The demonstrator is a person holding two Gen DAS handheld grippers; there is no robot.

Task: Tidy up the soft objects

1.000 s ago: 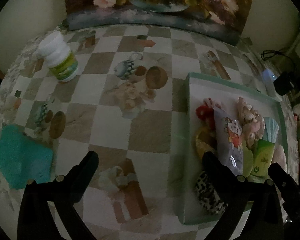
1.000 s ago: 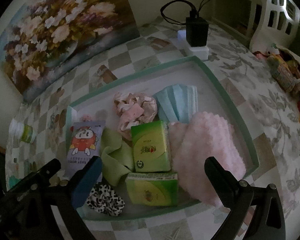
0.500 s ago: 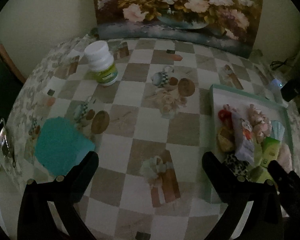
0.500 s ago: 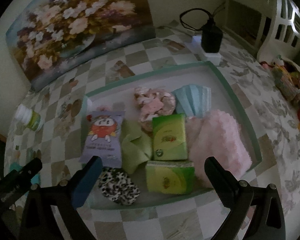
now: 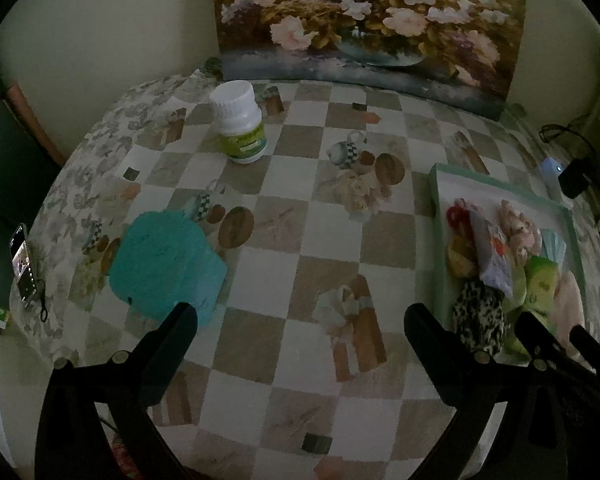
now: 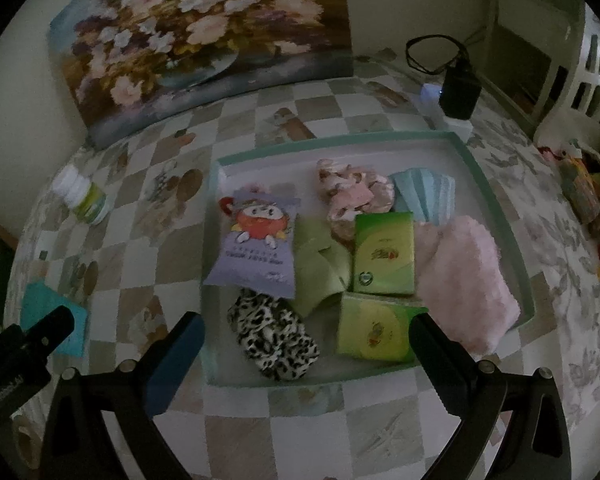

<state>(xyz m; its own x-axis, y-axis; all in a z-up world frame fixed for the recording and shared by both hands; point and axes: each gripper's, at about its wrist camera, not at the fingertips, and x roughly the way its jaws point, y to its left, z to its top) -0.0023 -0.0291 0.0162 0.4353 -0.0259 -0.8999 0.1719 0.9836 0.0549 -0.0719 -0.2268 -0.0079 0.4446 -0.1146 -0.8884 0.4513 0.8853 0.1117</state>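
Now teal cloth (image 5: 166, 264) sits nearer left gripper (image 5: 300, 332), seemingly untouched.

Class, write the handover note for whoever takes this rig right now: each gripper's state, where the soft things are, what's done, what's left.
Left gripper: open, empty, over the table, near the teal cloth.
Right gripper: open, empty, at the near edge of the tray.
Done: in the tray lie the pink fluffy cloth, leopard scrunchie, two green tissue packs, face mask and snack packet.
Left: the teal cloth is outside the tray; it probably goes in next.
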